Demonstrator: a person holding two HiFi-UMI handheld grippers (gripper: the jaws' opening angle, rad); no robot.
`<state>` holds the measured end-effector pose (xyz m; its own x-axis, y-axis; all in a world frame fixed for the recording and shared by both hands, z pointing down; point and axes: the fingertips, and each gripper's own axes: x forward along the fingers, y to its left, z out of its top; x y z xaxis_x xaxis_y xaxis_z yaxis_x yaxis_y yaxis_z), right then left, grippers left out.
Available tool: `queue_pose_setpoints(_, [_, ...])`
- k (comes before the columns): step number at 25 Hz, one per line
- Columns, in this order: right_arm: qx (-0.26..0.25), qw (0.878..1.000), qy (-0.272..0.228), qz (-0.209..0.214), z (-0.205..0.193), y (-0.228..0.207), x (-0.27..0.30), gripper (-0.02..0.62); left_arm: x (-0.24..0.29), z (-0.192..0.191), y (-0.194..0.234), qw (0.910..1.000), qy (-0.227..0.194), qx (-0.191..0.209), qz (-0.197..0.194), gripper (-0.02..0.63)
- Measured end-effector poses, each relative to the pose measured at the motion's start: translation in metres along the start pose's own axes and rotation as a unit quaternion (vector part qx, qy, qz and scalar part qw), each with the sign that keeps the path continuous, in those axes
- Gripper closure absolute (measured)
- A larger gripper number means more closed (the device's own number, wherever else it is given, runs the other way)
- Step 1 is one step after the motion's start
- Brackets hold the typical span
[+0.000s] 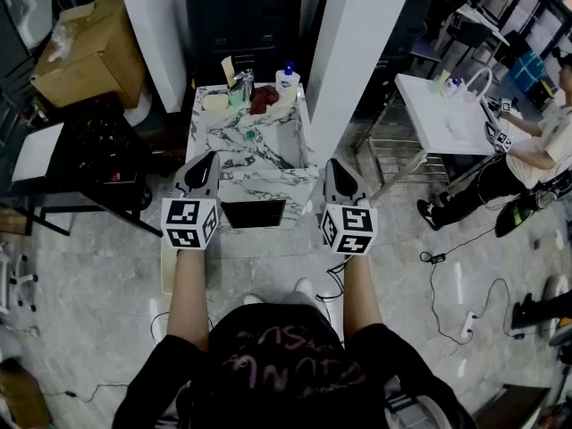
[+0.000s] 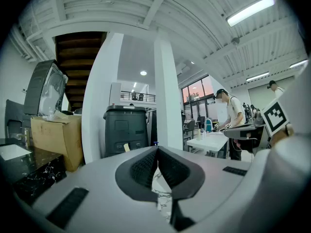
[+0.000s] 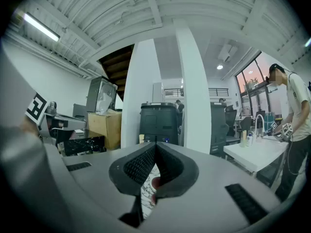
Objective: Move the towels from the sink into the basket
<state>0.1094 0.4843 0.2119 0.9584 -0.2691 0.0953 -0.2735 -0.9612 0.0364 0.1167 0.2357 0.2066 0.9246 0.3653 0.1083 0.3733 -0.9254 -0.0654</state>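
Note:
A marble sink unit stands in front of me in the head view. A dark red towel lies on its back ledge beside the faucet, and a small teal thing sits in the basin. My left gripper hovers at the unit's front left corner, shut and empty. My right gripper hovers at the front right corner, also shut with nothing in it. In the left gripper view the left gripper points level across the room. In the right gripper view the right gripper shows a bit of red below its pads. I cannot tell which object is the basket.
A soap bottle and a pale sponge sit on the back ledge. A white pillar rises right of the sink. A person works at a white table to the right. Cables trail on the floor; a cardboard box is at the left.

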Motion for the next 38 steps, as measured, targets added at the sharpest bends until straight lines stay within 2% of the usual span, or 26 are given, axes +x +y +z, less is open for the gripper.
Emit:
queue_pose_setpoints(23, [0.000, 1.000, 0.007, 0.003, -0.015, 0.002, 0.005, 0.580, 0.013, -0.018, -0.012, 0.9996, 0.012, -0.016, -0.020, 0.592])
queue_pose_setpoints(31, [0.004, 1.000, 0.019, 0.007, -0.021, -0.021, 0.053, 0.580, 0.064, -0.025, -0.005, 0.9992, 0.029, -0.019, -0.022, 0.592])
queue_pose_setpoints(38, [0.011, 0.999, 0.033, 0.013, -0.032, -0.057, 0.124, 0.580, 0.145, -0.037, 0.003, 0.9980, 0.054, -0.024, -0.023, 0.592])
